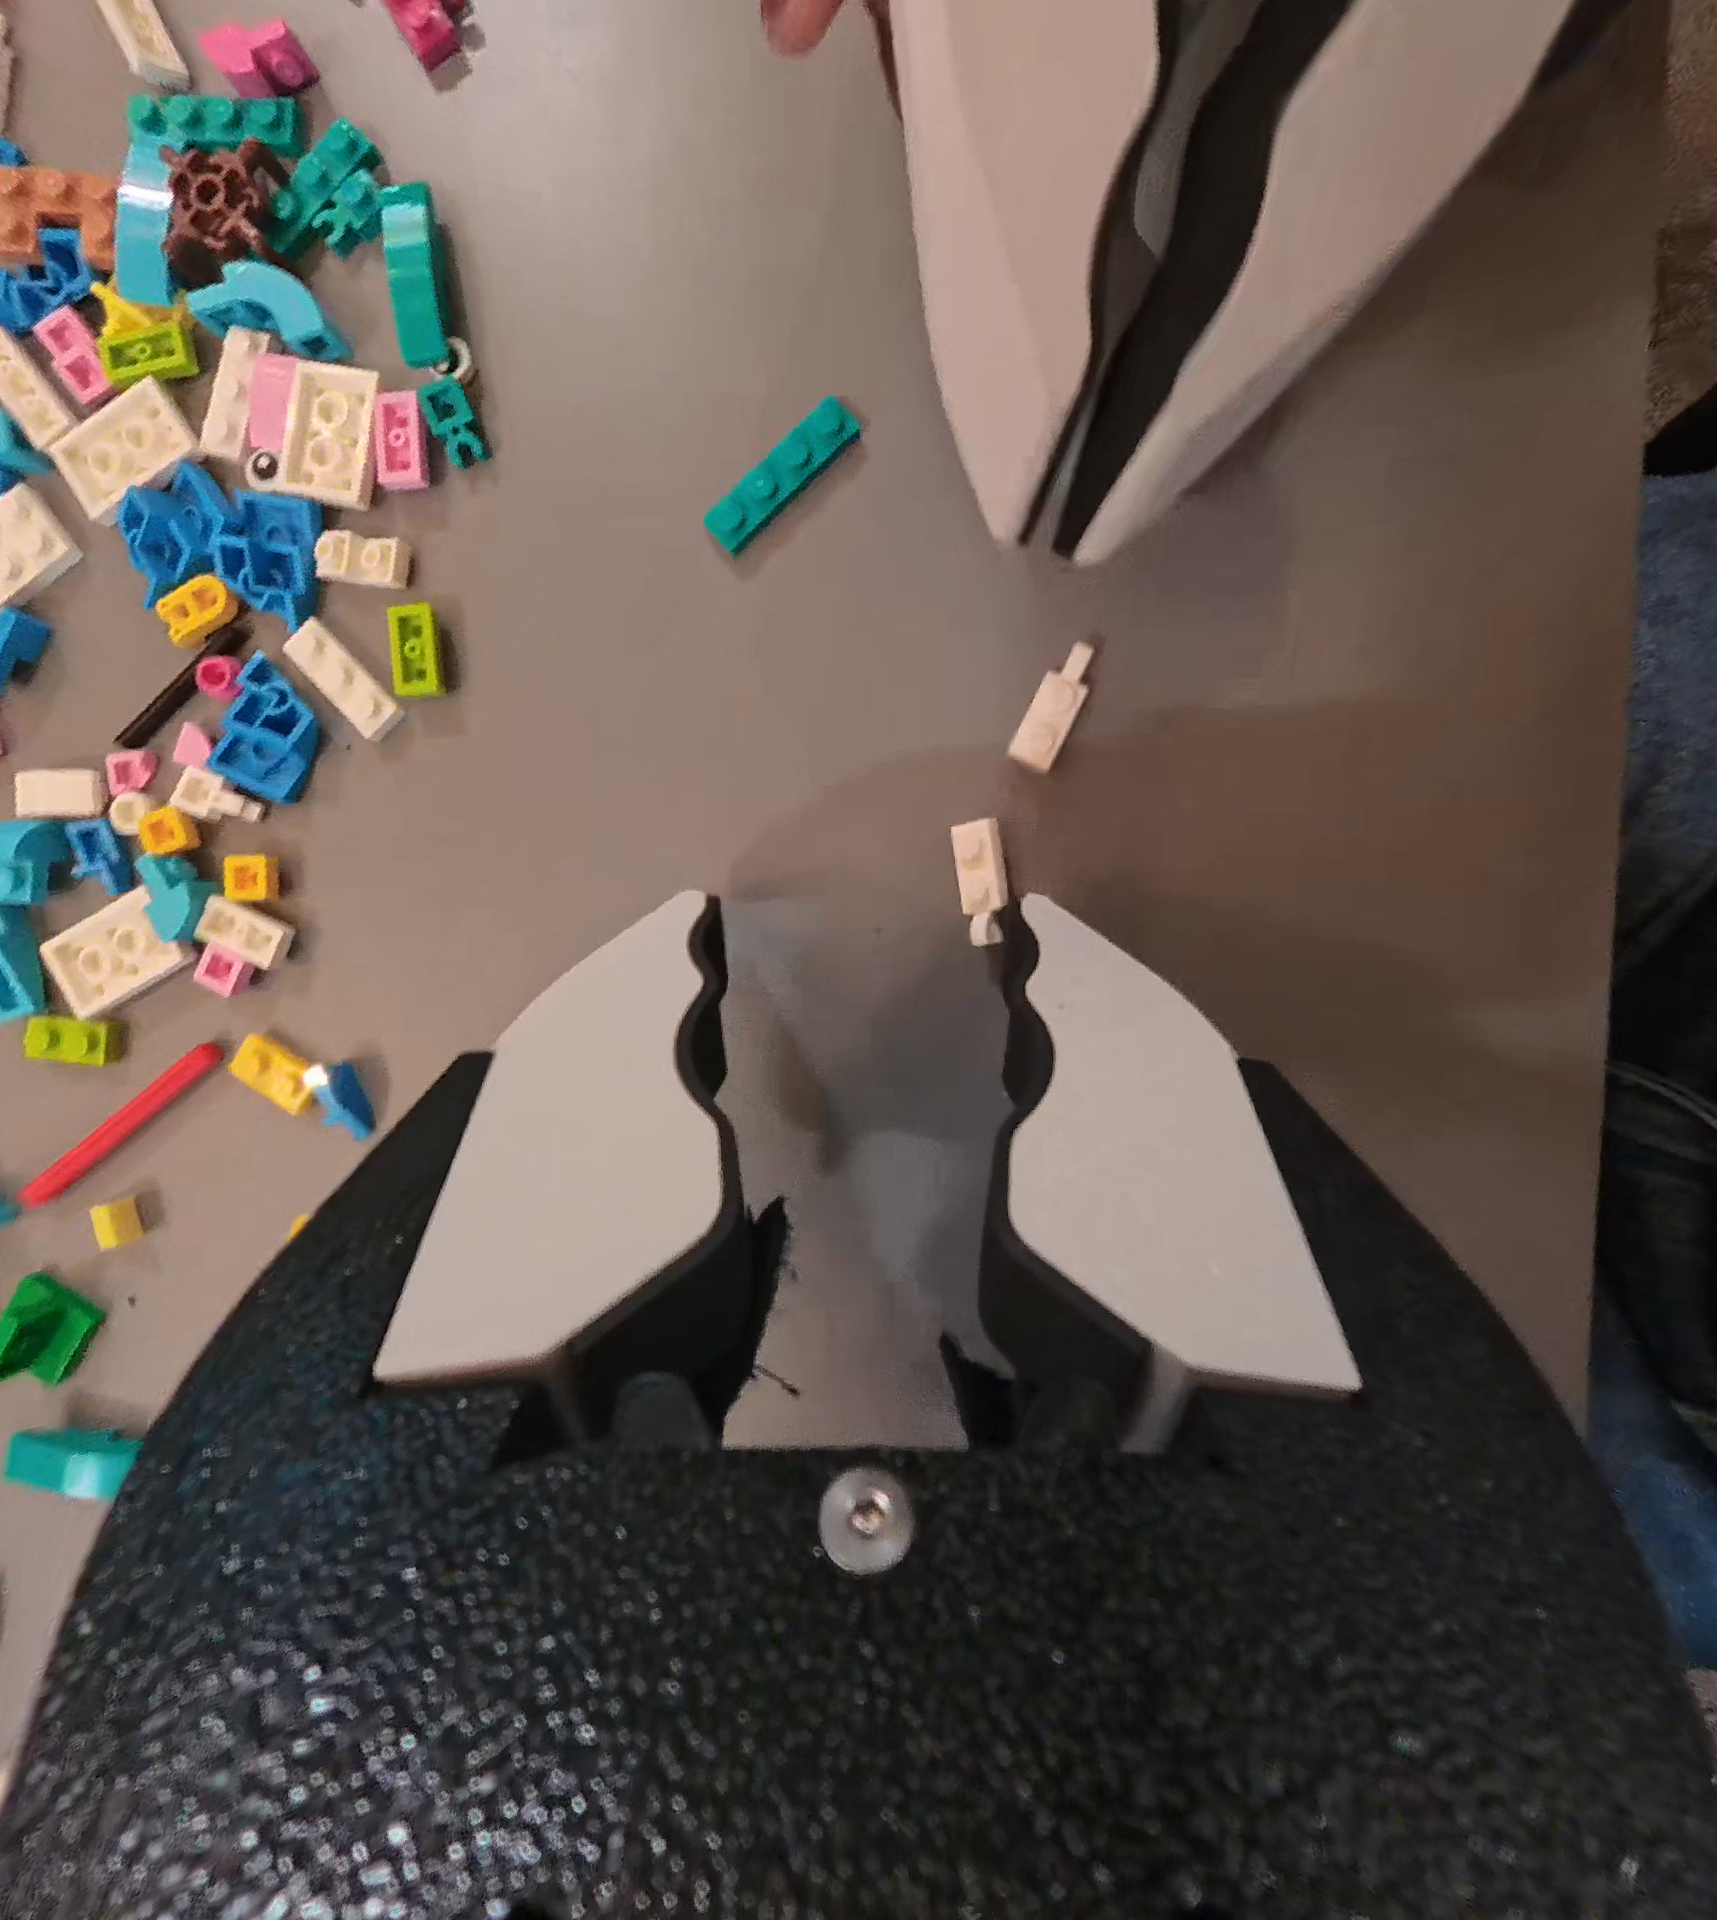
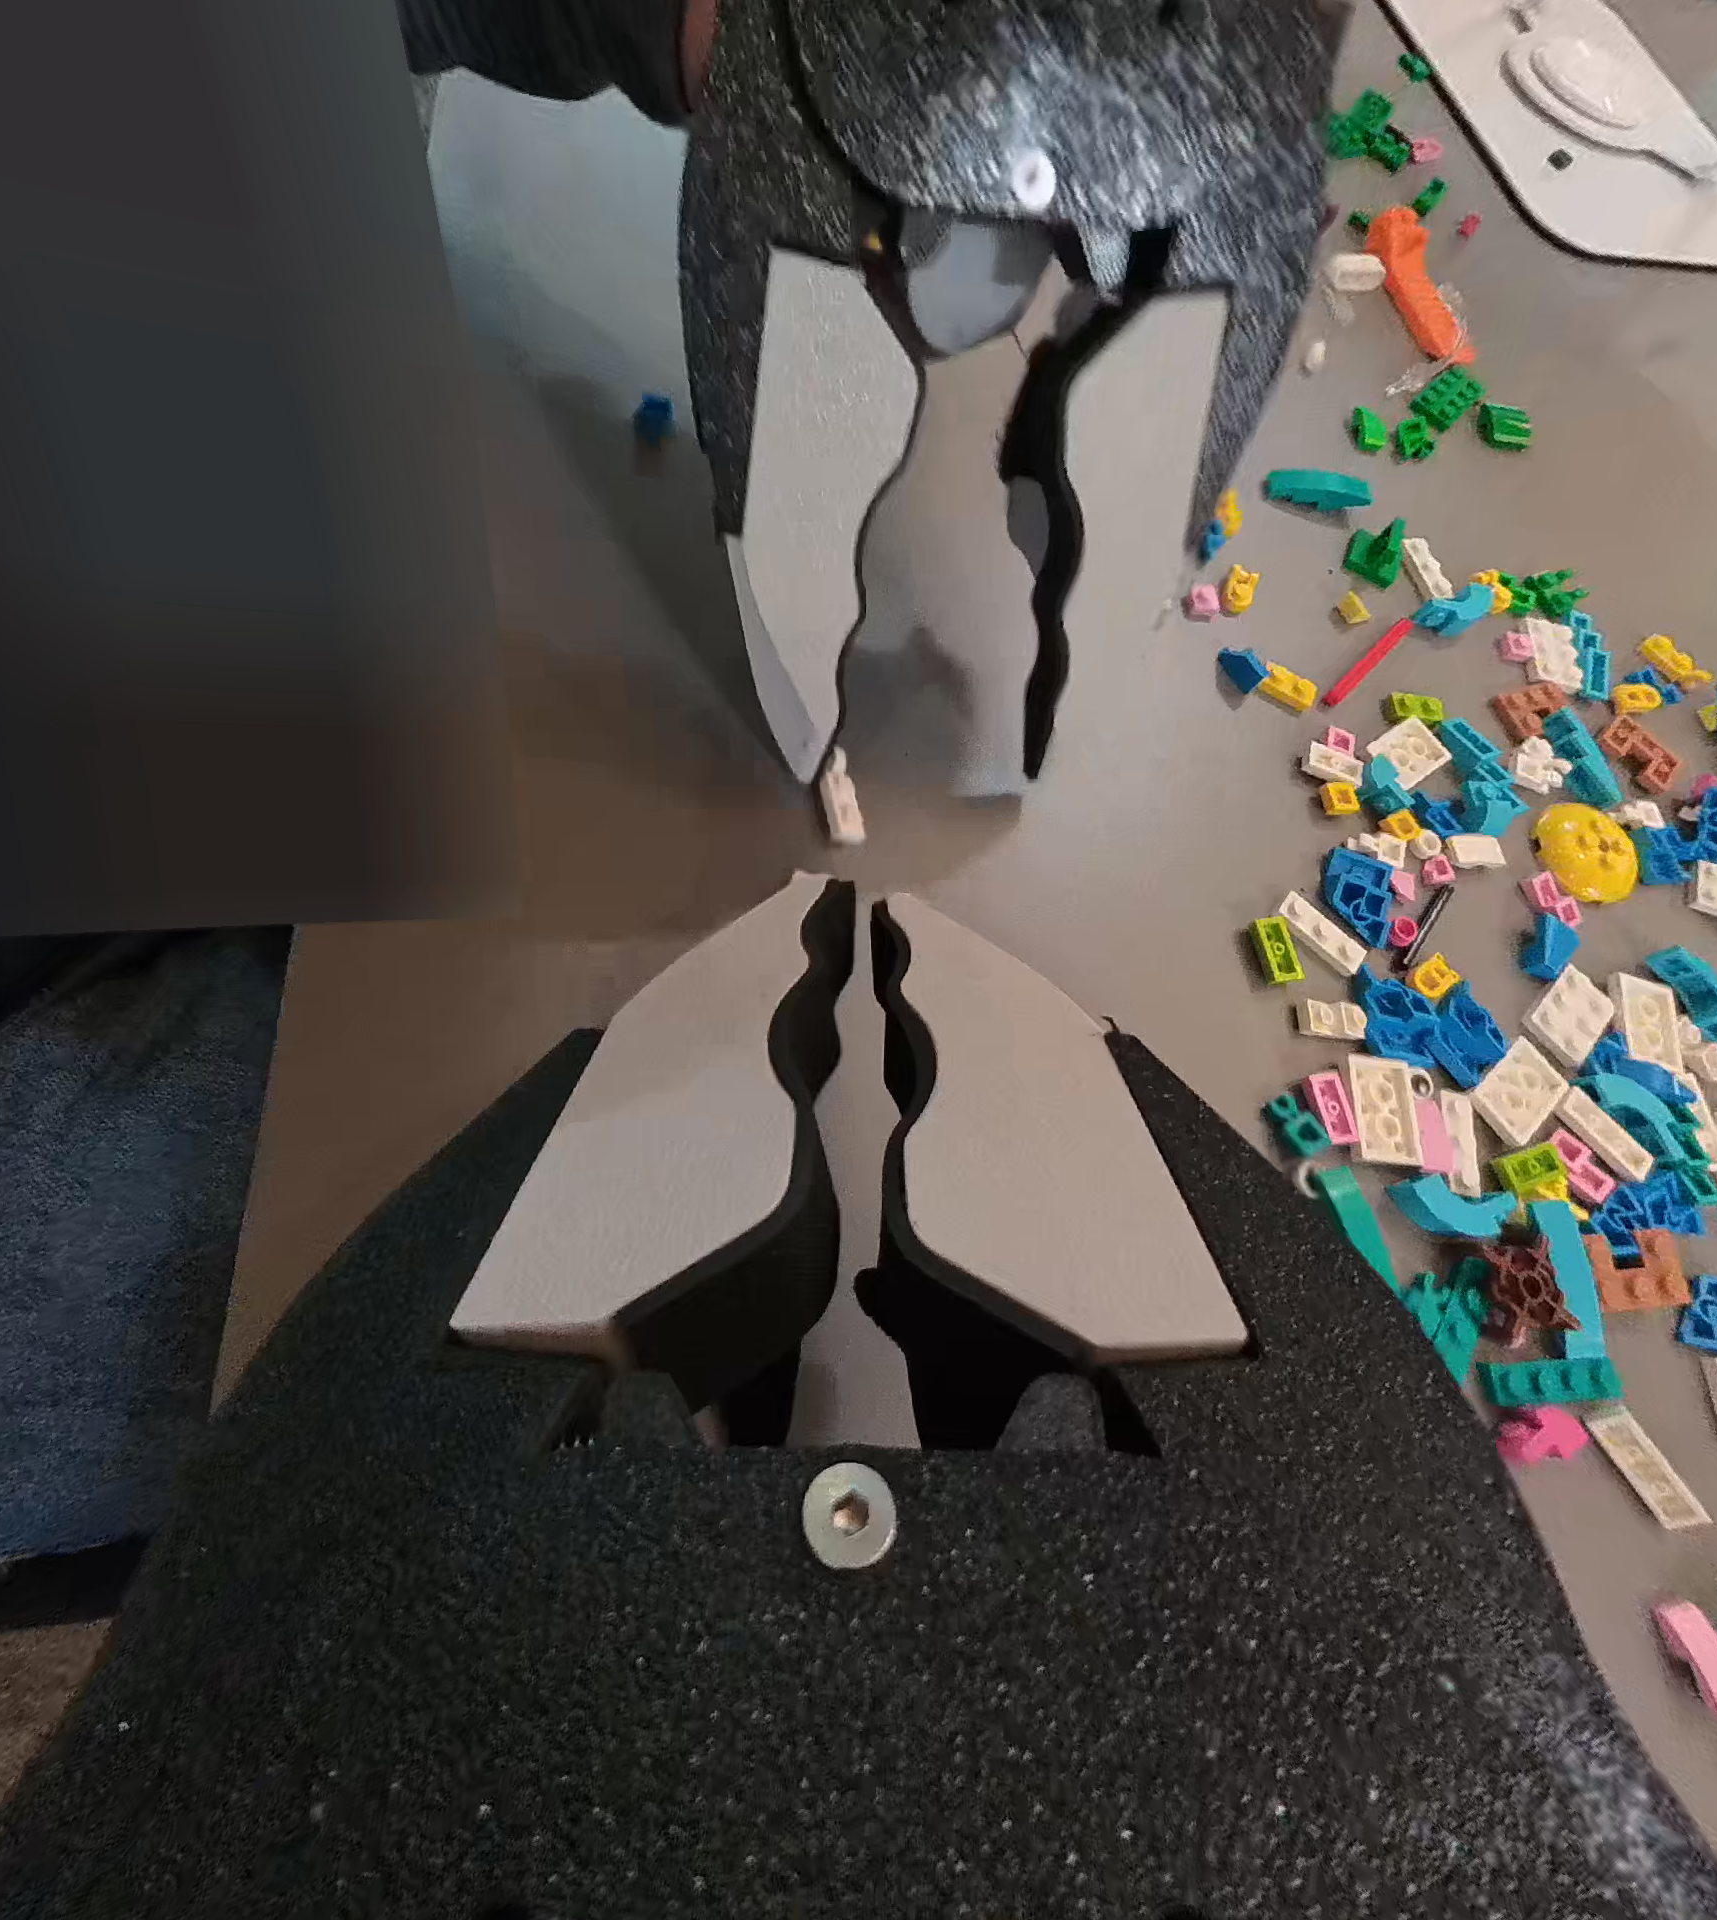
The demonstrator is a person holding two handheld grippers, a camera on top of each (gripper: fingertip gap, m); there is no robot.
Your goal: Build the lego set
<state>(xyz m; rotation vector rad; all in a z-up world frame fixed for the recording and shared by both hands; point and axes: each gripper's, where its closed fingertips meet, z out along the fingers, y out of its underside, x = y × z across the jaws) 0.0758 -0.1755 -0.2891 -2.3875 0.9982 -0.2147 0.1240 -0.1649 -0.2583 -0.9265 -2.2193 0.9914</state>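
Left tool [image 1: 869, 914]: released, one white piece [image 1: 979, 876] touching its fingertip. Right tool [image 2: 862, 894]: clenched, empty. Brick pile [image 1: 147, 582]: on desk [image 1: 625, 312], beside left tool.

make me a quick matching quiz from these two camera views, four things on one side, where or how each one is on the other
1. left claw
2. right claw
3. flat teal studded plate
4. small white clip brick

A. nearly shut, empty
B. lying alone between the pile and the claws
C. wide open, empty
D. beside a fingertip of the open claw

Pairs: 1-C, 2-A, 3-B, 4-D
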